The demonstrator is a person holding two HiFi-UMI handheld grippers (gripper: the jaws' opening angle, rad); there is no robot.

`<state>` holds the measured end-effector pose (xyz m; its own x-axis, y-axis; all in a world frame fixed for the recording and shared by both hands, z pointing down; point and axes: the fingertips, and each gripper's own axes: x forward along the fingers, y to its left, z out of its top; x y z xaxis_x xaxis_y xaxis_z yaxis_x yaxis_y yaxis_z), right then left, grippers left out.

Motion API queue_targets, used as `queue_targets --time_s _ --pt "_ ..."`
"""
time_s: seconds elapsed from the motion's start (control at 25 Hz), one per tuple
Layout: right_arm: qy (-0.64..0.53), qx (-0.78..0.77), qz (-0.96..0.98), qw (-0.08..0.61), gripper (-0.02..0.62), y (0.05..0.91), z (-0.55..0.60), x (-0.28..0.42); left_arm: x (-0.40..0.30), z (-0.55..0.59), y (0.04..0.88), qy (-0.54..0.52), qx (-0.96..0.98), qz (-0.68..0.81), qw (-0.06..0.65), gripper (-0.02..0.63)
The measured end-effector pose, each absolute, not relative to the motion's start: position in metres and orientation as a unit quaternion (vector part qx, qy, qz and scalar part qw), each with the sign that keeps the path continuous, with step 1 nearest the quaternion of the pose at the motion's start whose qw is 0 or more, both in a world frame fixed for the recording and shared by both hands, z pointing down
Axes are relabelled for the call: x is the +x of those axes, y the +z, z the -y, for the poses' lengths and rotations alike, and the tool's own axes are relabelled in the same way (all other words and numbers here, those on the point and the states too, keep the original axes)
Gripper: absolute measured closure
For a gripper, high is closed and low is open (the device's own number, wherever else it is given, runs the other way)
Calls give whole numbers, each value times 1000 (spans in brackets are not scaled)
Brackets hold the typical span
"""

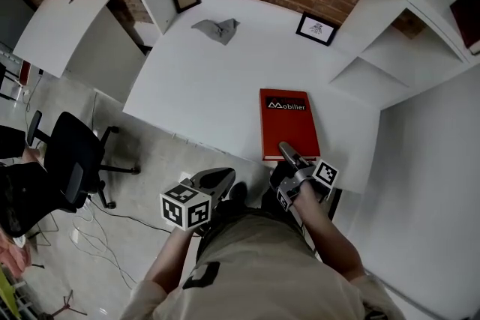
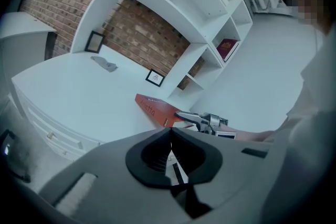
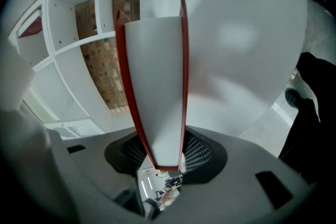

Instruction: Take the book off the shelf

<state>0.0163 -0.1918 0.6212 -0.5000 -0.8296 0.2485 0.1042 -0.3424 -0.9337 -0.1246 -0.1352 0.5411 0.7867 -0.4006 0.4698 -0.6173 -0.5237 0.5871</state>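
The head view looks steeply down on the table. The left gripper view faces across it toward the shelves. The right gripper view sits very near the book, which all three show.

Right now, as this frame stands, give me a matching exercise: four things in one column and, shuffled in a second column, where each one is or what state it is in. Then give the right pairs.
Things:
1. red book
2. left gripper
3. grey cloth
4. office chair

Places or states:
A. crumpled near the back of the white desk
B. on the floor, at the head view's left
C. jaws together, nothing between them
D. clamped at its near edge by the right gripper

Pairs: 1-D, 2-C, 3-A, 4-B
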Motion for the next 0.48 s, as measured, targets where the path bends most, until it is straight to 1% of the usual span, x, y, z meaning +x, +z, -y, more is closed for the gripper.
queue_targets --time_s 0.16,0.36,0.48 --pt "-730 -379 -478 308 439 629 195 3 -132 136 542 140 859 300 390 603" --pt "-730 -399 -485 269 443 650 194 -10 -148 135 542 136 855 307 395 603" --pt "-730 -408 -483 261 437 660 196 -15 -156 134 543 137 852 313 397 603"
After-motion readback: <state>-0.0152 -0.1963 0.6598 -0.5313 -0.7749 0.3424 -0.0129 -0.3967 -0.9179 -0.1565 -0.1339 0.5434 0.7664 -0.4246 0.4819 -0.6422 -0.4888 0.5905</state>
